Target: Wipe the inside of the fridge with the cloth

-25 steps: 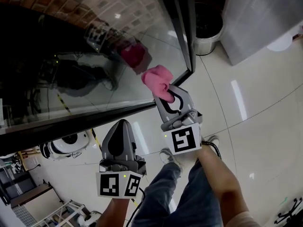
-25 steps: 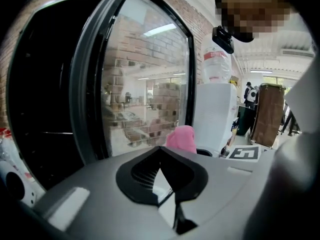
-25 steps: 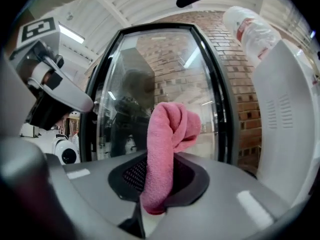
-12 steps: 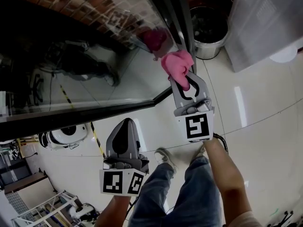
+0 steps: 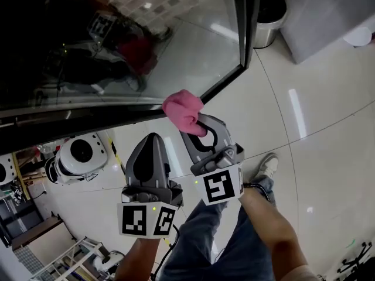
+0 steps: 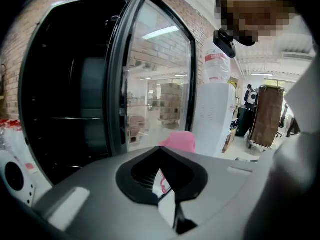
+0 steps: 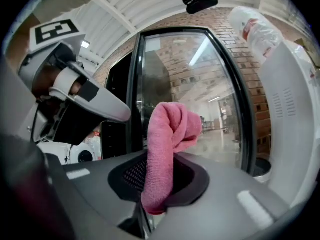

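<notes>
The red label on the water bottle (image 6: 216,64) is staying too blurred to read. The right claw (image 5: 196,124) is pinching the pink cloth (image 5: 183,111) just beside the frame of the fridge's glass door (image 5: 187,51). The left claw (image 5: 153,138) is sitting pressed together, empty. The fridge interior (image 6: 65,109) is lying dark, and the glossy floor tiles (image 5: 304,116) are reflecting lights.

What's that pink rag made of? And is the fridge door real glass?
The pink cloth looks like microfibre or terry: matte, with a fine nubby weave, and it droops in soft folds. The fridge door panel looks like glossy glass: you can see through it and it mirrors the lights. Its dark frame could be painted metal or plastic; I can't tell which.
</notes>
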Tool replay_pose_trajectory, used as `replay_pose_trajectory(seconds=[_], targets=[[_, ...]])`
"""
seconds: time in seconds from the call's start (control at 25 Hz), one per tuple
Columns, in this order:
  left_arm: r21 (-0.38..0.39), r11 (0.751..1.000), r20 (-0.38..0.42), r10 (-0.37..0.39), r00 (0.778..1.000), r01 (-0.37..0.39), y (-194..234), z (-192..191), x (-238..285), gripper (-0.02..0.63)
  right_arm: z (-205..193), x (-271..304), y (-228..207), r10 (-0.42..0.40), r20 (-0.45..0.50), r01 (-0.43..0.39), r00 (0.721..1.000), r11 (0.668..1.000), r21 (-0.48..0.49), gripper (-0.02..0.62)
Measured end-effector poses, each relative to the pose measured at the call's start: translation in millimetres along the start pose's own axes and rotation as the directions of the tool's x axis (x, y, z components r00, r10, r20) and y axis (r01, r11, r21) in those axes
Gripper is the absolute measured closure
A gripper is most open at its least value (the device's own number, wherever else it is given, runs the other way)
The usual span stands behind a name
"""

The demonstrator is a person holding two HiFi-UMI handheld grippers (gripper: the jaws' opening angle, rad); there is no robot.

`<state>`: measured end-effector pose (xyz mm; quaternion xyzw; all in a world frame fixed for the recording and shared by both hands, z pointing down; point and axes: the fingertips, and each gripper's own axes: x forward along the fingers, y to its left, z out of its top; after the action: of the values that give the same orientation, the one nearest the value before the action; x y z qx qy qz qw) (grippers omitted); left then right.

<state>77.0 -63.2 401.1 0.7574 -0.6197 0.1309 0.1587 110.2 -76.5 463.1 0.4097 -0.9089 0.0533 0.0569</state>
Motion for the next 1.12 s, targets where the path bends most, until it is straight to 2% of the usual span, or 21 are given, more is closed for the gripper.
replay_pose_trajectory(seconds=[0.28,0.48,0.8,1.04,1.12], targets=[[0.020,0.999,0.024,-0.031,0.999,0.030,46,-24,-16,0.594,-26,35,65,-0.016,0.028,0.016,0.999,1.000,0.026,0.534],[0.028,0.999,0.030,-0.039,0.999,0.038,53,-37,-15,0.592,-39,45,65,-0.017,0.015,0.017,1.000,0.999,0.029,0.534],[0.020,1.000,0.051,0.012,0.999,-0.013,23,-42,19,0.592,-56,40,-10,-0.008,-0.005,0.008,1.000,0.999,-0.045,0.534],[0.050,0.993,0.072,0.108,0.992,-0.112,17,-37,29,0.594,-51,25,-83,-0.018,0.027,0.021,0.999,0.994,-0.108,0.534],[0.059,0.991,0.077,0.117,0.990,-0.122,11,-37,33,0.594,-53,20,-106,-0.025,0.025,0.028,0.999,0.992,-0.127,0.534]])
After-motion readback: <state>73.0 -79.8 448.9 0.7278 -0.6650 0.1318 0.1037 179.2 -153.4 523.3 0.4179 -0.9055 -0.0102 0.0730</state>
